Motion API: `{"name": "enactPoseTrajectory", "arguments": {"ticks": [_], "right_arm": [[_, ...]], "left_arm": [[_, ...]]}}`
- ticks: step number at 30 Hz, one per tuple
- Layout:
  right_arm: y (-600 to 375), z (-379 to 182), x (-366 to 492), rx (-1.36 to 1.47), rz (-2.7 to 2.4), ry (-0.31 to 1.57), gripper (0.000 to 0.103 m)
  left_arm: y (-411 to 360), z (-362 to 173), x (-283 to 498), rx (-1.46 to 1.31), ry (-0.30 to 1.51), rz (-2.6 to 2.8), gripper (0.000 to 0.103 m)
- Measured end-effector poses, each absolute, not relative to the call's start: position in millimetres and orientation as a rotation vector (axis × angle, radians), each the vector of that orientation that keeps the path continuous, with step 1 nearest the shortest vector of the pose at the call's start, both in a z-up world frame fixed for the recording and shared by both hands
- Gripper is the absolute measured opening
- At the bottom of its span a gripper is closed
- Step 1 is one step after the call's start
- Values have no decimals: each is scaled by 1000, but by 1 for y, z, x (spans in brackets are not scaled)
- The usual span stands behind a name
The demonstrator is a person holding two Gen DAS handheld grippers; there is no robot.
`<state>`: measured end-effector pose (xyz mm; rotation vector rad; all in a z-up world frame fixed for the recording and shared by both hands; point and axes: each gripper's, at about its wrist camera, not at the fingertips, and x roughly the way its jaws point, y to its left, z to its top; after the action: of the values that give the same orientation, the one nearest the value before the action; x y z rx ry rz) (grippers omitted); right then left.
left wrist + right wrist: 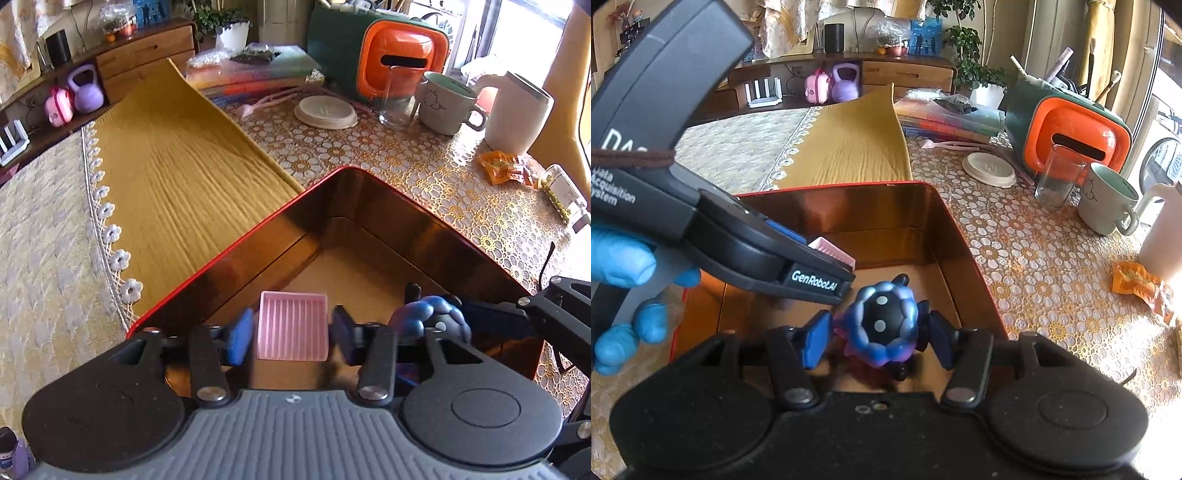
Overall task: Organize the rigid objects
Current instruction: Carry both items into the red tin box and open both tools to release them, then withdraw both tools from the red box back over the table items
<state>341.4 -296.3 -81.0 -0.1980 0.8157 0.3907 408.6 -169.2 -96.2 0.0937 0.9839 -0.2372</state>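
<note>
My left hand-held gripper [291, 328] hung inside the red-rimmed metal tin [236, 247], whose walls were glossy, coppery and mirror-like. Between its blue pads lay a pink ribbed plastic tray [292, 325], square and finely grooved, resting on the tin's floor; the jaws stood released, a sliver of gap showing on each side of the tray. My right hand-held gripper [881, 338] was clenched on a blue-and-purple lumpy figurine with a black, white-dotted face [882, 321], smooth and glossy, held just above the tin's floor to the right of the tray. The tin sat at the near edge of the desk [1034, 266], under a gold lace-patterned cover. Farther right stood a clear glass tumbler [1057, 177] and a pale ceramic mug [1106, 199].
</note>
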Motion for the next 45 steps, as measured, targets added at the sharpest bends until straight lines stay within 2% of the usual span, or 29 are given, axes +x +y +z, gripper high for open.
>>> {"name": "enactPoseTrajectory", "arguments": {"ticks": [1, 2, 11, 20, 24, 28, 31, 34, 36, 39, 45], "right_arm": [[-297, -81, 341, -193, 390, 817, 56], [-298, -80, 341, -188, 387, 816, 57], [-301, -69, 329, -159, 364, 804, 63], [-298, -43, 304, -142, 371, 770, 64], [-297, -32, 292, -130, 371, 752, 72], [-294, -19, 277, -113, 383, 729, 73], [-291, -11, 265, -100, 388, 712, 77], [-288, -2, 253, -86, 394, 700, 78], [-285, 3, 245, -76, 399, 689, 85], [-281, 10, 233, -58, 419, 664, 88], [-263, 23, 208, -68, 466, 623, 94]], "left_arm": [[-170, -94, 407, 99, 976, -237, 65], [-170, -92, 405, 103, 964, -235, 65], [-160, -67, 387, 53, 905, -239, 65], [-140, -34, 350, 39, 840, -246, 66], [-129, -19, 332, 20, 814, -236, 66], [-117, -7, 311, 2, 793, -238, 66], [-109, 1, 293, 14, 768, -233, 75], [-96, 9, 276, 4, 747, -224, 75], [-87, 14, 265, -9, 743, -213, 75], [-71, 22, 248, -14, 727, -204, 76], [-36, 39, 215, -42, 695, -182, 81]]}}
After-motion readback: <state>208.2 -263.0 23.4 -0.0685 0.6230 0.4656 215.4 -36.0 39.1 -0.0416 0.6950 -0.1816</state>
